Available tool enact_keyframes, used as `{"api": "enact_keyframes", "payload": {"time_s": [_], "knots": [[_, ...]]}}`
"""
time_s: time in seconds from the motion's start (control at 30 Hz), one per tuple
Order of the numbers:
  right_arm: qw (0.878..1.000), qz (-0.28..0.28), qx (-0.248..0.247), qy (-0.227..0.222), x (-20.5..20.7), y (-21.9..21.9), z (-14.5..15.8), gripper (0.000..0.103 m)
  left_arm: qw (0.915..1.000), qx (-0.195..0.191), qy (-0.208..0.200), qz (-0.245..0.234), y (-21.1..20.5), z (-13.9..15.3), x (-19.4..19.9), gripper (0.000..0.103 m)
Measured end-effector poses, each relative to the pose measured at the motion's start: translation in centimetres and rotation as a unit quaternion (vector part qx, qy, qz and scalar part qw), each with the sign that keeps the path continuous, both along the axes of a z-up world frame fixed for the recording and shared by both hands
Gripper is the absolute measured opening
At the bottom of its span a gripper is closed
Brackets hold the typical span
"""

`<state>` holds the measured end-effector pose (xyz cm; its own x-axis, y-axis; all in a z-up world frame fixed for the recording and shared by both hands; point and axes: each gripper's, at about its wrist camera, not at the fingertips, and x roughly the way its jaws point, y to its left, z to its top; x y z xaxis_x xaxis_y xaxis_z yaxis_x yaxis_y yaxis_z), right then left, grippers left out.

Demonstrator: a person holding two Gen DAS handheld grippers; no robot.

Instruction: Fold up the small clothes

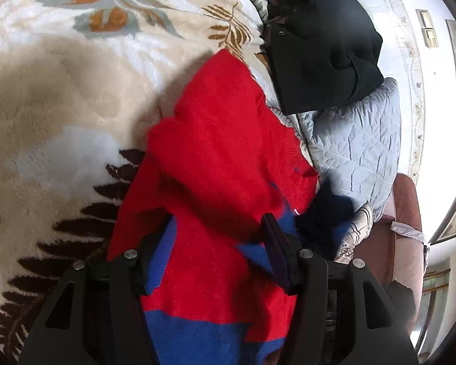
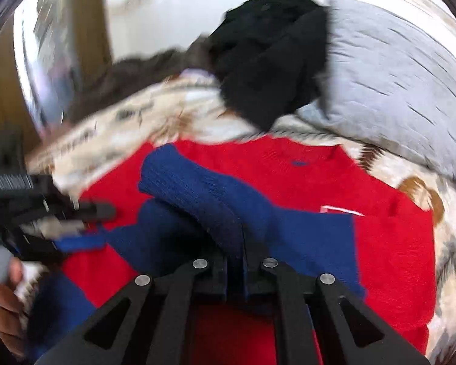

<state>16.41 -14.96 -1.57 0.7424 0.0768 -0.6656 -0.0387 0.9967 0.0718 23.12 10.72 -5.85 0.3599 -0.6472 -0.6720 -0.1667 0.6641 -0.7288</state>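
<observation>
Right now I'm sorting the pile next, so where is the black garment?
The black garment lies at the far end of the bed, beyond the red and blue sweater, draped partly over the grey quilted pillow on its right.

Leaf-patterned plush blanket (image 1: 76, 97) under red-and-blue sweater (image 1: 222, 152), black garment (image 1: 322, 45), quilted pillow (image 1: 358, 143).

Leaf-print blanket (image 1: 76, 85), quilted grey pillow (image 1: 358, 143)
</observation>
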Motion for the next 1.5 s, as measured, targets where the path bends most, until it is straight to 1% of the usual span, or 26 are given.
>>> {"api": "enact_keyframes", "payload": {"time_s": [0.2, 0.3, 0.33, 0.47, 0.53, 0.6, 0.63, 0.67, 0.7, 0.73, 0.8, 0.83, 0.9, 0.93, 1.0, 1.03, 1.1, 1.13, 1.17, 1.2, 1.23, 1.3, 1.37, 1.43, 1.47, 1.5], "knots": [[0.991, -0.083, 0.109, 0.0, -3.0, -7.4, 0.1, 0.006, 0.9997, 0.025, -0.009, 0.001, -0.7, 0.2, -0.2, 0.056], [0.975, -0.132, 0.178, 0.011, -4.8, -11.3, -1.4, 0.007, 0.9991, 0.04, -0.016, 0.001, -1.2, 0.2, -0.3, 0.056], [0.965, -0.144, 0.218, 0.022, -5.0, -12.7, -2.3, 0.012, 0.9989, 0.044, -0.019, 0.0, -1.3, 0.2, -0.3, 0.056], [0.936, -0.169, 0.308, 0.029, -5.2, -15.7, -3.6, 0.023, 0.9979, 0.059, -0.029, -0.001, -1.7, 0.3, -0.3, 0.056], [0.931, -0.187, 0.311, 0.029, -4.9, -16.4, -3.8, 0.038, 0.997, 0.068, -0.037, -0.002, -2.0, 0.4, -0.2, 0.056], [0.928, -0.199, 0.313, 0.029, -4.4, -16.9, -4.4, 0.039, 0.9962, 0.073, -0.047, -0.001, -2.1, 0.6, -0.2, 0.053], [0.925, -0.203, 0.319, 0.033, -4.2, -17.1, -4.8, 0.021, 0.9959, 0.072, -0.056, 0.001, -2.1, 0.8, -0.2, 0.032], [0.92, -0.198, 0.336, 0.027, -4.0, -17.4, -5.0, 0.004, 0.9954, 0.071, -0.064, 0.001, -2.1, 1.0, -0.1, 0.016], [0.918, -0.187, 0.35, 0.014, -4.2, -17.3, -4.6, 0.005, 0.9947, 0.072, -0.073, 0.004, -2.0, 1.3, 0.0, 0.016], [0.917, -0.17, 0.361, -0.017, -4.3, -17.4, -3.6, 0.005, 0.9938, 0.075, -0.081, 0.01, -1.8, 1.6, 0.0, 0.014], [0.925, -0.145, 0.342, -0.077, -4.9, -17.3, -1.0, 0.004, 0.9925, 0.082, -0.089, 0.019, -1.4, 1.8, 0.3, 0.013], [0.935, -0.144, 0.312, -0.087, -4.8, -17.4, -0.3, 0.005, 0.9934, 0.077, -0.083, 0.018, -1.3, 1.5, 0.4, 0.013], [0.94, -0.173, 0.291, -0.049, -4.1, -18.2, -1.6, 0.005, 0.9955, 0.071, -0.061, 0.014, -1.2, 0.6, 0.6, 0.013], [0.932, -0.2, 0.302, -0.001, -3.7, -18.9, -3.6, 0.009, 0.996, 0.071, -0.052, 0.015, -1.2, 0.1, 0.6, 0.013], [0.916, -0.219, 0.332, 0.048, -3.8, -19.5, -5.7, 0.008, 0.9976, 0.055, -0.038, 0.018, -0.9, -0.5, 0.7, 0.013], [0.908, -0.22, 0.354, 0.049, -4.2, -19.8, -6.1, 0.01, 0.998, 0.048, -0.035, 0.019, -0.8, -0.5, 0.6, 0.013], [0.899, -0.222, 0.377, 0.037, -4.9, -20.3, -6.0, 0.019, 0.9982, 0.043, -0.037, 0.018, -0.8, -0.3, 0.6, 0.015], [0.895, -0.222, 0.387, 0.03, -5.1, -20.6, -5.9, 0.02, 0.9978, 0.049, -0.042, 0.015, -1.1, -0.2, 0.5, 0.015], [0.889, -0.222, 0.399, 0.023, -5.2, -20.7, -6.0, 0.019, 0.9975, 0.053, -0.045, 0.013, -1.2, -0.1, 0.4, 0.015], [0.885, -0.223, 0.408, 0.016, -5.2, -21.0, -6.2, 0.014, 0.9969, 0.057, -0.052, 0.012, -1.3, 0.1, 0.4, 0.015], [0.885, -0.214, 0.414, 0.002, -5.3, -20.9, -5.9, 0.004, 0.996, 0.065, -0.06, 0.013, -1.4, 0.4, 0.4, 0.015], [0.893, -0.184, 0.407, -0.049, -5.7, -20.4, -4.1, 0.004, 0.9946, 0.078, -0.067, 0.018, -1.3, 0.7, 0.4, 0.015], [0.91, -0.161, 0.376, -0.073, -5.5, -19.7, -2.0, 0.004, 0.9945, 0.082, -0.061, 0.026, -1.0, 0.4, 0.6, 0.014], [0.919, -0.179, 0.349, -0.034, -4.9, -19.5, -2.6, 0.012, 0.9956, 0.074, -0.048, 0.031, -0.6, -0.2, 0.8, 0.014], [0.919, -0.202, 0.339, 0.01, -4.5, -19.6, -3.9, 0.012, 0.9962, 0.068, -0.044, 0.032, -0.4, -0.3, 0.7, 0.014], [0.914, -0.224, 0.335, 0.054, -4.3, -19.8, -5.2, 0.008, 0.9967, 0.061, -0.042, 0.033, -0.2, -0.3, 0.7, 0.014]]}}
